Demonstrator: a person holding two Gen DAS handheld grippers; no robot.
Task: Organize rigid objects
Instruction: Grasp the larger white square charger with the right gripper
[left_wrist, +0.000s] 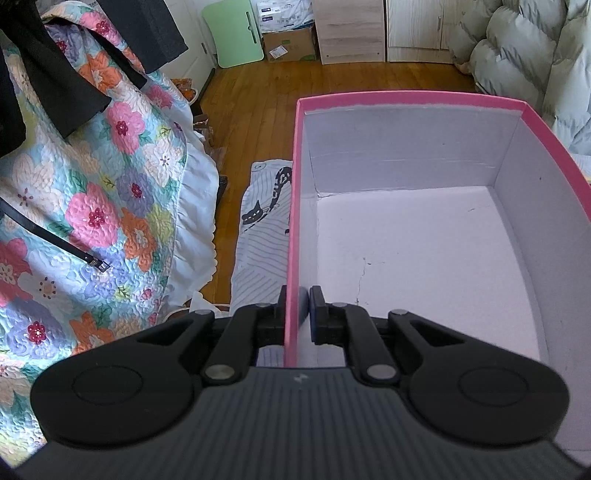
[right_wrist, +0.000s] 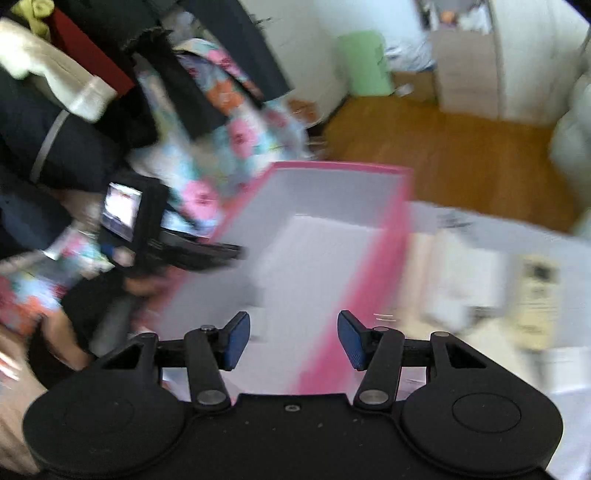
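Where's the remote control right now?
In the right wrist view, the remote control lies at far right on the pale surface, right of the pink box, with white boxes between them.

Left wrist view looks down, close, along the box (left_wrist: 424, 258) wall. Right wrist view, blurred, faces the same box (right_wrist: 314, 258) from above.

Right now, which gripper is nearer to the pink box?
Left. The left gripper is shut on the pink box, its fingers clamping the side wall. The right gripper hangs open above the box, touching nothing.
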